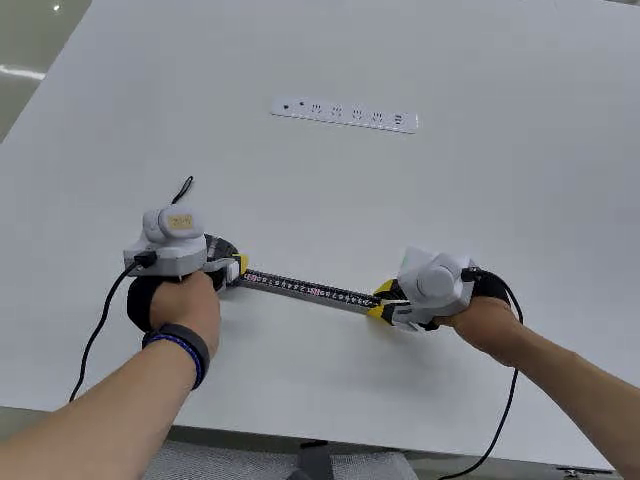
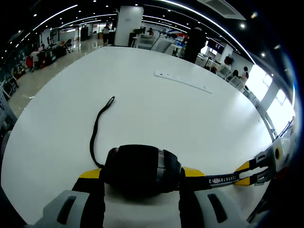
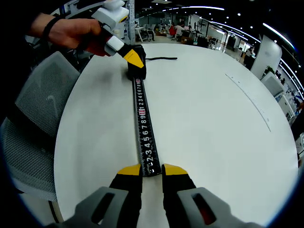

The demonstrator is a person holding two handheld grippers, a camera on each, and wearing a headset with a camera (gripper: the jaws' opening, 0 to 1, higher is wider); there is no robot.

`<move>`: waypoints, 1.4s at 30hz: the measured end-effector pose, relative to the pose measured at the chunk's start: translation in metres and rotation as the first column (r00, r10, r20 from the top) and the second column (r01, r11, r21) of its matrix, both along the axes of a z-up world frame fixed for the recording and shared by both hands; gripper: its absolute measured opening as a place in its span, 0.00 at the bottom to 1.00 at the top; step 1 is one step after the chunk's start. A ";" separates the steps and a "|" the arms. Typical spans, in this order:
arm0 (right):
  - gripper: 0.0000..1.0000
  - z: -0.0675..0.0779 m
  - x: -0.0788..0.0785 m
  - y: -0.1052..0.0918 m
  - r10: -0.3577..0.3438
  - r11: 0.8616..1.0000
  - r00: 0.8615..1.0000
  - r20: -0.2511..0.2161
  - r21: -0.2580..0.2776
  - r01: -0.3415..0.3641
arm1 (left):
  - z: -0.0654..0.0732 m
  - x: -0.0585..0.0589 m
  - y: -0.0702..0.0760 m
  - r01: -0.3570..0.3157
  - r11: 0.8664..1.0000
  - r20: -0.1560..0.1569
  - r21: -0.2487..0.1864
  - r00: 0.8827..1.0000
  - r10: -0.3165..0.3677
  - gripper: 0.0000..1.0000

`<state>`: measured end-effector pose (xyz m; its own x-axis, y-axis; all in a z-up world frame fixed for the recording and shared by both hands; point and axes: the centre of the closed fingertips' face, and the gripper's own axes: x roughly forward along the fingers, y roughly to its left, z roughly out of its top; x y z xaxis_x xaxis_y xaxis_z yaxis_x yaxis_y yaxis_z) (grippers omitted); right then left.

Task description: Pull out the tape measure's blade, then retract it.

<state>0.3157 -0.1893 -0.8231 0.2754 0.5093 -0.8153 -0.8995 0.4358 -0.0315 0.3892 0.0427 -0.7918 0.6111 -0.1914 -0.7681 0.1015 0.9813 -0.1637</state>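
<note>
The white table (image 1: 450, 200) carries a white power strip (image 1: 345, 113) toward its far side. Nearer the person, the black tape measure case (image 2: 140, 168) sits on the table, clamped between the left tongs (image 2: 141, 174). Its blade (image 3: 144, 128) lies drawn out flat across the table to the right tongs (image 3: 152, 170), which pinch its tip. A black wrist strap (image 2: 97, 126) trails from the case.

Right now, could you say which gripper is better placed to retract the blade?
Probably the right gripper: its jaws pinch the extended blade at its tip, while the left gripper clamps the tape measure case.
</note>
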 end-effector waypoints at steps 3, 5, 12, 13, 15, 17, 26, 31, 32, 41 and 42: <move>0.15 0.000 0.002 0.005 0.003 1.000 1.000 0.000 0.006 -0.003 | 0.000 0.000 0.000 0.001 1.000 0.001 -0.002 1.000 -0.001 0.60; 0.15 0.000 0.003 0.009 0.009 1.000 1.000 0.002 0.005 -0.009 | 0.000 -0.001 0.000 0.002 1.000 -0.001 -0.003 1.000 -0.002 0.60; 0.15 0.002 0.004 0.016 0.019 1.000 1.000 0.003 0.010 -0.019 | 0.000 -0.001 0.000 0.004 1.000 -0.002 -0.005 1.000 -0.004 0.60; 0.15 0.002 0.004 0.017 0.020 1.000 1.000 0.004 0.009 -0.020 | 0.000 -0.001 0.000 0.004 1.000 -0.003 -0.005 1.000 -0.004 0.60; 0.15 0.002 0.005 0.018 0.020 1.000 1.000 0.002 0.010 -0.020 | 0.000 -0.001 0.000 0.005 1.000 -0.005 -0.006 1.000 -0.005 0.60; 0.15 0.001 0.004 0.019 0.024 1.000 1.000 0.002 0.003 -0.024 | 0.000 -0.001 0.000 0.006 1.000 -0.004 -0.006 1.000 -0.006 0.60; 0.15 0.000 0.006 0.023 0.024 1.000 1.000 0.002 0.007 -0.024 | 0.000 -0.001 0.000 0.005 1.000 -0.004 -0.009 1.000 -0.005 0.60; 0.15 0.000 0.008 0.026 0.024 1.000 1.000 0.001 0.009 -0.024 | -0.001 0.000 0.000 0.005 1.000 -0.003 -0.011 1.000 -0.005 0.60; 0.15 0.000 0.008 0.026 0.024 1.000 1.000 0.001 0.009 -0.024 | -0.001 0.000 0.000 0.005 1.000 -0.003 -0.011 1.000 -0.005 0.60; 0.15 0.000 0.006 0.031 0.039 0.999 0.999 0.000 0.009 -0.039 | 0.001 -0.001 0.001 0.010 0.999 0.004 -0.042 1.000 -0.009 0.60; 0.15 0.000 0.006 0.032 0.040 0.999 0.999 0.001 0.010 -0.040 | 0.001 -0.002 0.001 0.012 0.999 0.006 -0.045 1.000 -0.012 0.59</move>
